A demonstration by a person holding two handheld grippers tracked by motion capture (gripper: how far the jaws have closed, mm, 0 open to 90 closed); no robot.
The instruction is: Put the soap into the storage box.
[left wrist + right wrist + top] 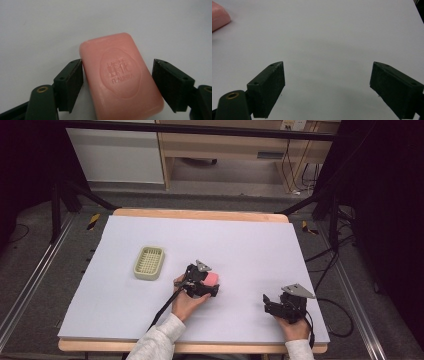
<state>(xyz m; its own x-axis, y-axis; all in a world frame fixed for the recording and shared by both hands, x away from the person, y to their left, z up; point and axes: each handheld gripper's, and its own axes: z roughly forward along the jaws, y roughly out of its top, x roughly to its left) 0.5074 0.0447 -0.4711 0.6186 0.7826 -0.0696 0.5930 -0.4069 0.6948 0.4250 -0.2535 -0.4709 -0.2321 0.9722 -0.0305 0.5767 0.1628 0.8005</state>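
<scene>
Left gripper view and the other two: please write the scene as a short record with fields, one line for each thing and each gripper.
surface: pale sheet over a wooden table
soap: pink bar, stamped face up, lying flat on the sheet between the left jaws
left gripper: open, one pad at the bar's side, the other with a gap
right gripper: open, nothing between its jaws, above bare sheet
soap dish: pale green, ribbed, empty, to the left of the soap, apart from it

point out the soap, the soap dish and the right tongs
soap [120,77], left gripper view, on its stamped top face
soap dish [149,262], high view, on its slotted inner grid
right tongs [327,87], right gripper view, midway between the open tips
</scene>
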